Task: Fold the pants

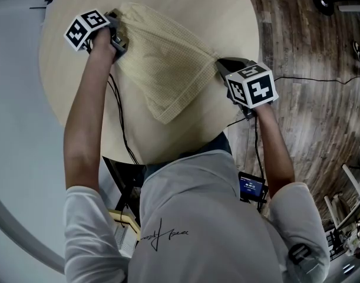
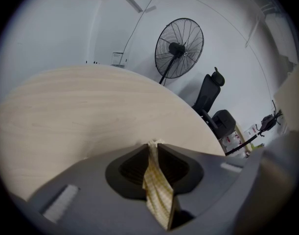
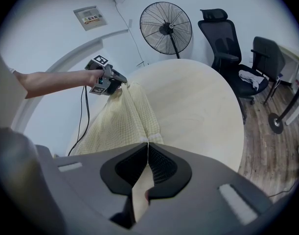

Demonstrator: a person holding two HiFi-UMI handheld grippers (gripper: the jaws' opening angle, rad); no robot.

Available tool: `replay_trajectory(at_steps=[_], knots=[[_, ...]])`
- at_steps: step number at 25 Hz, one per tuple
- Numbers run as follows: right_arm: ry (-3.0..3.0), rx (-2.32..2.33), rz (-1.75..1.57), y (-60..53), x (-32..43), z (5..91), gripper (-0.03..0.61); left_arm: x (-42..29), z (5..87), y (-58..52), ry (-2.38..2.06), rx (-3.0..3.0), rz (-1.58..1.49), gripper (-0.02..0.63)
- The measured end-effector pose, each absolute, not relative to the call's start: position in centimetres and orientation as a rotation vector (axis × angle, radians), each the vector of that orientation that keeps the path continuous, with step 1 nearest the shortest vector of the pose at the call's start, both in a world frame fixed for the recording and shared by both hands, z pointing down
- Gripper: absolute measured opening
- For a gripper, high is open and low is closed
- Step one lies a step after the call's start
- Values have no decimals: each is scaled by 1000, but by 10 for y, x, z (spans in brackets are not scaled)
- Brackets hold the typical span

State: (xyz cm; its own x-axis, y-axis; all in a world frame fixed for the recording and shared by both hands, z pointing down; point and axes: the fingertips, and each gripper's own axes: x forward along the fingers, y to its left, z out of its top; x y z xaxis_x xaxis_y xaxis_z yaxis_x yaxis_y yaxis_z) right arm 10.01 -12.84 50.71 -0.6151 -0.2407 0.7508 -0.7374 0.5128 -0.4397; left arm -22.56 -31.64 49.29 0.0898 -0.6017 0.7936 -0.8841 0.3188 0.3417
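Checking the pants (image 1: 168, 69) first: where are they vs. the tongs? (A)

Stretched betw. both, over the round table (image 1: 185, 10). The held edge runs on a slant from the left gripper (image 1: 119, 28), at the table's far-left side, to the right gripper (image 1: 222, 65) at the table's right edge. The rest drapes toward the person, and the loose corner looks to rest on the tabletop. (B)

Long axis? (A)

Along that held edge, approx. gripper to gripper. So the next fold prob. means carrying one end over to the other. Neither hand is nearer — each is already at its own end. (B)

And the jaws? (A)

Left: nearly together, pinching a bunched strip of the checked cloth betw. the pads. Right: closed tight on a thin fold of the same fabric. Both clamped. (B)
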Motion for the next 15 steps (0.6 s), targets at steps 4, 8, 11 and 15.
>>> replay_trajectory(at_steps=[4,8,11,15], knots=[[-2122,803,1045,-130,101,512,3,-225,498,-321,-1602,1385,353,107],[-2118,821,1073,-132,103,514,3,-222,499,-325,-1600,1393,339,107],[-2112,840,1097,-134,105,513,3,-219,494,-330,-1596,1412,318,107],[-2081,874,1127,-133,110,518,3,-215,485,-339,-1590,1475,273,109]])
